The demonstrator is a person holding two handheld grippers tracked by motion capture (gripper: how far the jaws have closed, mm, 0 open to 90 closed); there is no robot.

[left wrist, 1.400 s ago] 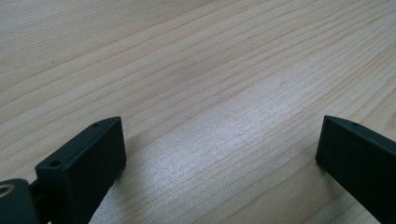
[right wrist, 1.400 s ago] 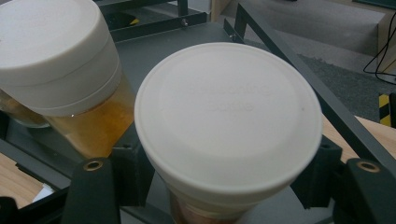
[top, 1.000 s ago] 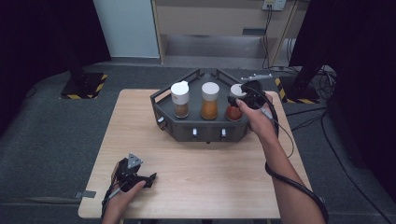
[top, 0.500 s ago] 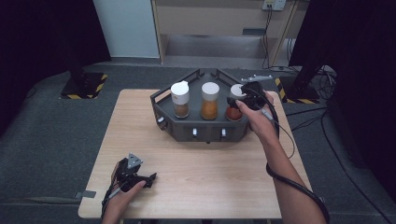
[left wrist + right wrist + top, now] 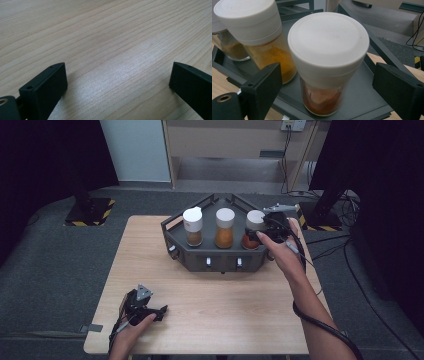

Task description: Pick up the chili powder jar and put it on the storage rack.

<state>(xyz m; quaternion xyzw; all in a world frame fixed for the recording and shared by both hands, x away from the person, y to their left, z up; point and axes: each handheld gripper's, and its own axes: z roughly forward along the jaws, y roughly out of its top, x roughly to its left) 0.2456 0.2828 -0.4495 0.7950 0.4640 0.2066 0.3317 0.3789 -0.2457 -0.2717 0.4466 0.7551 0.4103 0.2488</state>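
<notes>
- Red spice jar [image 5: 325,75] stands upright in the dark grey rack [image 5: 200,257], at the right end of a row of three; in the high view it sits right of centre, in the upper half of the frame, just left of the right gripper [image 5: 265,234].
- It looks like clear glass or hard plastic under a wide white cap [image 5: 328,45], so I judge it stiff, smooth and rather slippery, light to moderate in weight, and liable to crack if dropped.
- Its cap is broader than the body; the best hold is probably across the cap's straight side, or on the body just under it, where the cap's rim would stop a slip.
- Right gripper's fingers [image 5: 262,87] have just been opening and now stand clear on either side of the jar, not pressing it.
- Orange spice jar [image 5: 267,50] stands close by, leaving little room for the finger on that side.
- Left gripper [image 5: 142,307] rests at the lower left on the table [image 5: 225,305], fingers [image 5: 47,85] spread wide with nothing between them.
</notes>
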